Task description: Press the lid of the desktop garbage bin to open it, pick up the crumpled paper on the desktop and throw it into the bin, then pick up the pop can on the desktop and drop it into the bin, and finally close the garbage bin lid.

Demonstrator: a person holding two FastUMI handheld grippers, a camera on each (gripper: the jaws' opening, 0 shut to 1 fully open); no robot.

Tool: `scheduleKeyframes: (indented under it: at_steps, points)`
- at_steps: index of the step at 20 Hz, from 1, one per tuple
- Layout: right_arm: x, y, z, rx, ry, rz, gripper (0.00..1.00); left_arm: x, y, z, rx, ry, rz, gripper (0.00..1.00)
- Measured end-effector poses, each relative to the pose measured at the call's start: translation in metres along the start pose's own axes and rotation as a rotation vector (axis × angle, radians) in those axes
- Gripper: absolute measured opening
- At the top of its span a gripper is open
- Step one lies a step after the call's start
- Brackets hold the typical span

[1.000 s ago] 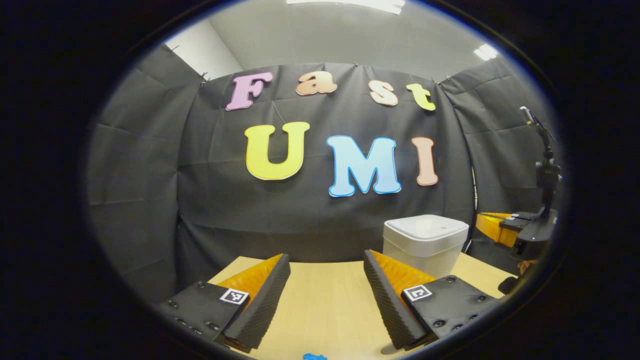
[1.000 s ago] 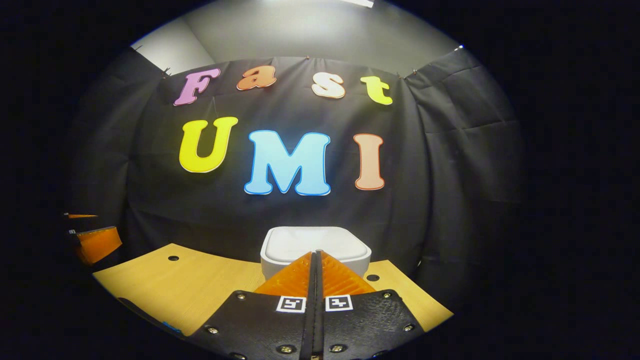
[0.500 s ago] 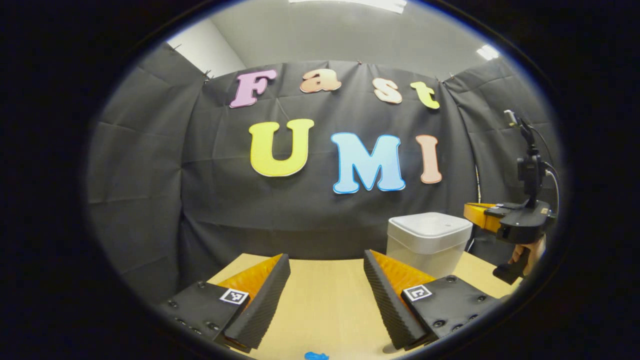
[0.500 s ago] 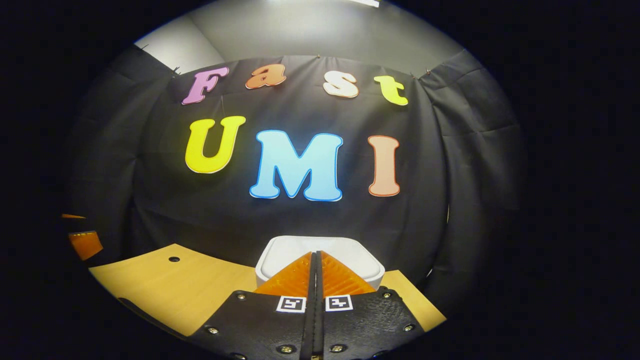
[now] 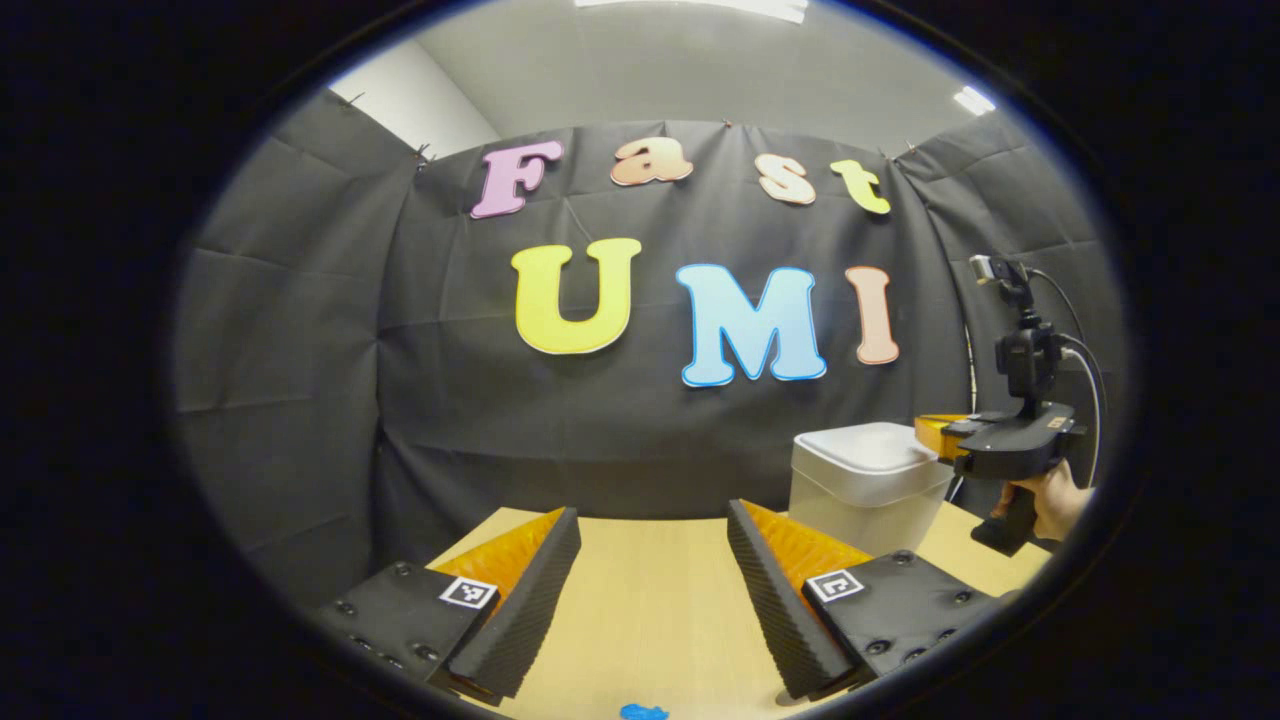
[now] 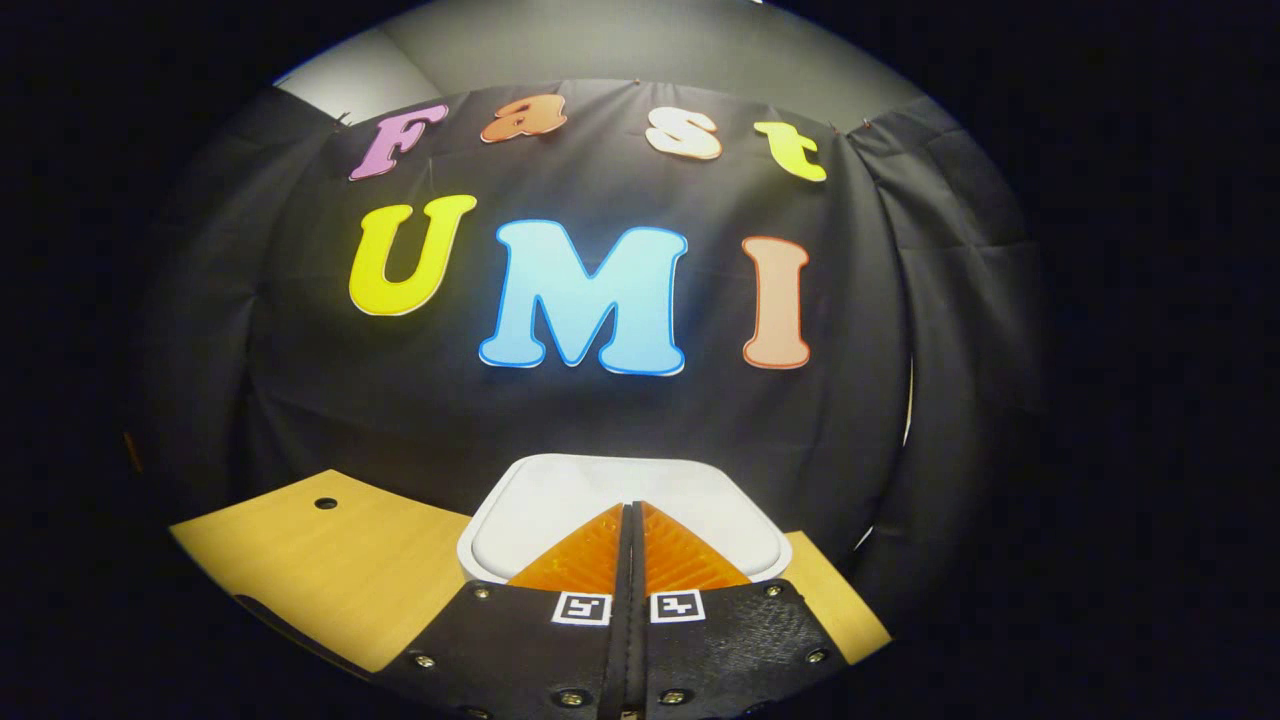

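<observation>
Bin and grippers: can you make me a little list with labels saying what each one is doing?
bin: white, on the wooden table, lid down
right gripper: fingers together, holding nothing, tips over the bin lid; contact unclear
left gripper: open, holding nothing, above the table
hand: holds the right gripper's handle
blue scrap: on the table's near edge

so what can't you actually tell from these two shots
- Right gripper view: whether the right gripper touches the bin lid; its own shut jaws cover the contact spot.
- Left gripper view: a blue thing, cut off by the bottom edge.
- Bin contents: lid closed.
</observation>
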State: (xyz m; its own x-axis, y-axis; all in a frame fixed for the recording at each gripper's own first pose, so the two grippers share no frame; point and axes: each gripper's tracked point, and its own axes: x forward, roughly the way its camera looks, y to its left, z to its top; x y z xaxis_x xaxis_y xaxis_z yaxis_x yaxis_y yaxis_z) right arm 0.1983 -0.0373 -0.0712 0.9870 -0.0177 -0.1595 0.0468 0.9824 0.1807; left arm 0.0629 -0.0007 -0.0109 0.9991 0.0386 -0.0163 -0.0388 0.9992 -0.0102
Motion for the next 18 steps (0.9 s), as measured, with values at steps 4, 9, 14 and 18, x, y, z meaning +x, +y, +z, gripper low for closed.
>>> scheduleKeyframes:
  at_steps: [4,9,14,18]
  points:
    - [0.007,-0.008,-0.006,0.057,0.030,-0.013,0.00,0.002,-0.004,0.000,0.000,-0.001,-0.003,0.97]
    - [0.009,-0.011,-0.015,0.096,0.057,0.010,0.01,0.006,-0.008,0.000,0.009,-0.004,-0.004,1.00]
    - [0.011,-0.009,-0.019,0.081,0.056,0.028,0.01,0.008,-0.012,-0.003,0.005,0.001,0.001,0.96]
    - [0.009,-0.012,-0.007,0.047,0.028,0.007,0.01,0.006,-0.011,0.000,0.007,-0.005,0.006,0.96]
